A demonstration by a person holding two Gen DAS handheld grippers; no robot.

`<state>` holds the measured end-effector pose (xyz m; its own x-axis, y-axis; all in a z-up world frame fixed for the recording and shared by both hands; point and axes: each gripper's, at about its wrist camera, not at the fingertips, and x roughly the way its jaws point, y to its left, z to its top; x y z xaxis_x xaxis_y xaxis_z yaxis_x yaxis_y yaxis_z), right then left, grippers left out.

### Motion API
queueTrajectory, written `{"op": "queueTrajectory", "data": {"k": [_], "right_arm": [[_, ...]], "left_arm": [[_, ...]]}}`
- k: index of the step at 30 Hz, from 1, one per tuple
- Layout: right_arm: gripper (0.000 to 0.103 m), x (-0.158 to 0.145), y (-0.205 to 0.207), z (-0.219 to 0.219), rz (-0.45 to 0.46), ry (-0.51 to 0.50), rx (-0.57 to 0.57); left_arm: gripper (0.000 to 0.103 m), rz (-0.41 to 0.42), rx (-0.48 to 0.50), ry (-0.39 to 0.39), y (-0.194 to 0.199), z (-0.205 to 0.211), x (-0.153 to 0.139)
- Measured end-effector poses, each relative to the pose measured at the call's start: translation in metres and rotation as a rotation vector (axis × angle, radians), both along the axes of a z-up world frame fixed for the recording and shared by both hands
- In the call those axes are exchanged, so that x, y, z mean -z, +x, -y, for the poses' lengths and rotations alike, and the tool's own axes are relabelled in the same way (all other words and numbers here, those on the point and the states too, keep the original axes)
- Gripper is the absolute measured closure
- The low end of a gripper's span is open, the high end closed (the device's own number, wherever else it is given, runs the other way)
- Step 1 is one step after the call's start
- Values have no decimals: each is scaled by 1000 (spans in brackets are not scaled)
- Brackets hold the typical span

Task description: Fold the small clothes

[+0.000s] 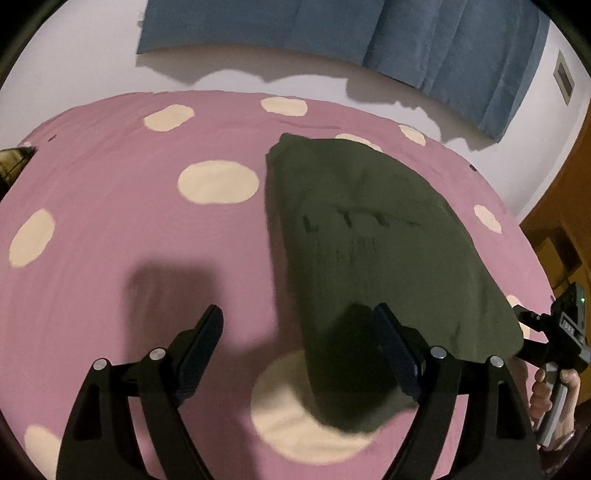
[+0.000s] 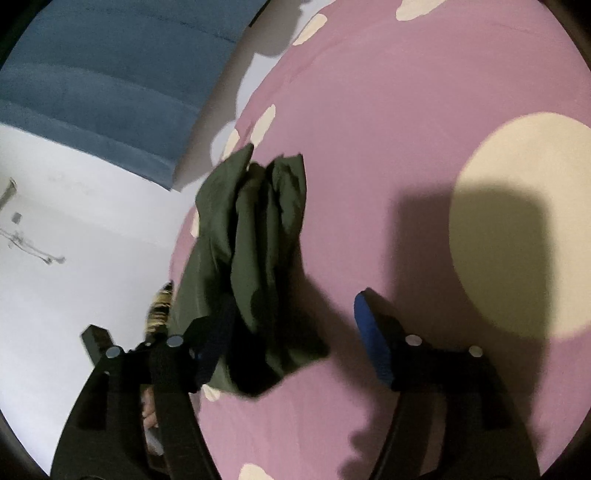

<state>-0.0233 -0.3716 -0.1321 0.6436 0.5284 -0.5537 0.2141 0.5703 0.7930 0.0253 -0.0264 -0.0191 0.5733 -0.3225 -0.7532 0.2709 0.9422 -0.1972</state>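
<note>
Your left gripper (image 1: 297, 354) and right gripper (image 2: 291, 332) both hang released over the folded dark-green garment (image 1: 373, 236); it lies near the polka-dot pink bedsheet's (image 1: 129, 221) far edge.

— What is the surface made of?

— It is a bed with a pink cotton sheet with large cream dots (image 1: 110, 206), and the light makes hard dark shadows on it.

— And behind the bed?

— A blue padded velvet headboard (image 1: 332, 33) stands against a plain white wall (image 1: 461, 110). On this wall is a small grey switch plate (image 1: 564, 78). At the right edge I see brown wooden furniture (image 1: 565, 221).
</note>
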Motion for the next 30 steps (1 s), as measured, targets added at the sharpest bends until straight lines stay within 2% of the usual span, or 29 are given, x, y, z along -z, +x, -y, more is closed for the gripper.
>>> {"op": "queueTrajectory", "data": {"k": [2,11,15,19,23,26,30], "right_arm": [[34,-4,-6,-10,-11,-59,3],[31,-19,-41,-25,-13,-178,113],[31,-35,-52,-36,2,-311,132],[30,-48,-60,-70,30,-485,60],[24,-51,-59,-110,63,-610,-32],[21,-51,-60,-128,83,-673,-74],[17,-49,-62,-135,94,-679,-75]], "left_arm": [[21,12,-11,14,-15,-1,1],[18,70,-49,65,-52,-1,3],[18,85,-61,88,-62,1,5],[18,116,-74,113,-73,2,4],[18,144,-79,130,-82,5,1],[17,172,-70,145,-90,8,-1],[17,172,-68,159,-95,12,0]]}}
